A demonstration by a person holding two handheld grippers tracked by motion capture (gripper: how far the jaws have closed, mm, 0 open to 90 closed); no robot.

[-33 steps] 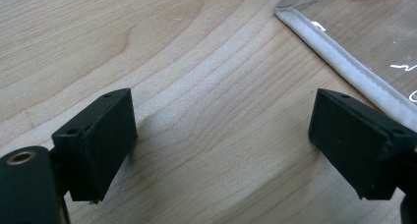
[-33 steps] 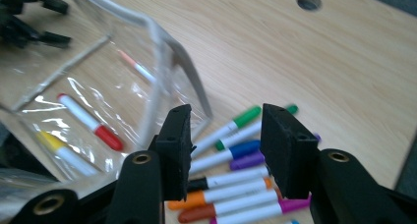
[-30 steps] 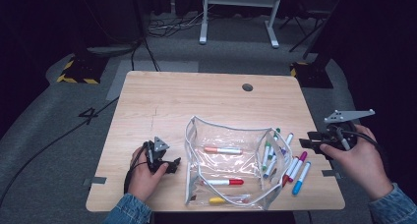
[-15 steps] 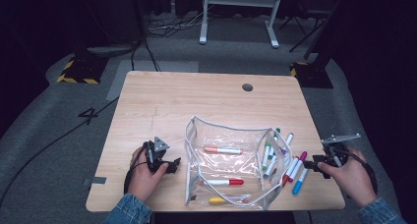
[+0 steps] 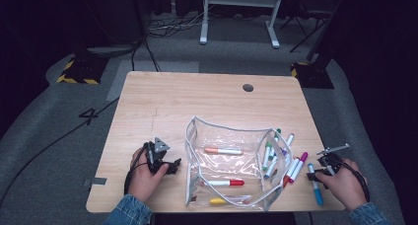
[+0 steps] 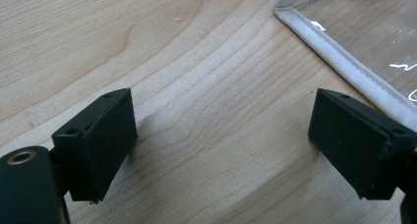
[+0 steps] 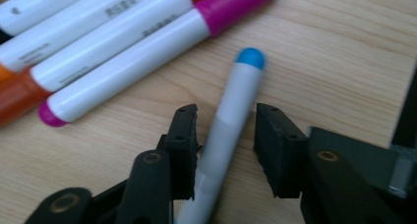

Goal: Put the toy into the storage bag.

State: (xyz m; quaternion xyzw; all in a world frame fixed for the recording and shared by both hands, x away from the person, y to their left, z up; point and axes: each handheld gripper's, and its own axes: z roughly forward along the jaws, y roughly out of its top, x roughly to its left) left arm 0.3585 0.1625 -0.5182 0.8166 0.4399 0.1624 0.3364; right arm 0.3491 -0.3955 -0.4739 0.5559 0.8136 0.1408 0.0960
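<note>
A white marker with a blue cap lies on the wooden table near its right front corner. My right gripper is low over it with the marker between its jaws. The jaws have just been closing; a gap remains at one pad, so it is open. A clear zip pouch lies open in the middle, holding an orange, a red and a yellow marker. My left gripper rests on the table left of the pouch, open and empty, beside the pouch's grey edge.
Several loose markers lie between the pouch and my right gripper; a magenta-capped marker and an orange one are closest. The table's right and front edges are near my right hand. A round cable hole sits at the back.
My right hand has come down from above the table's right edge to the blue marker, and its jaws now straddle it. The left hand and the pouch have stayed put.
</note>
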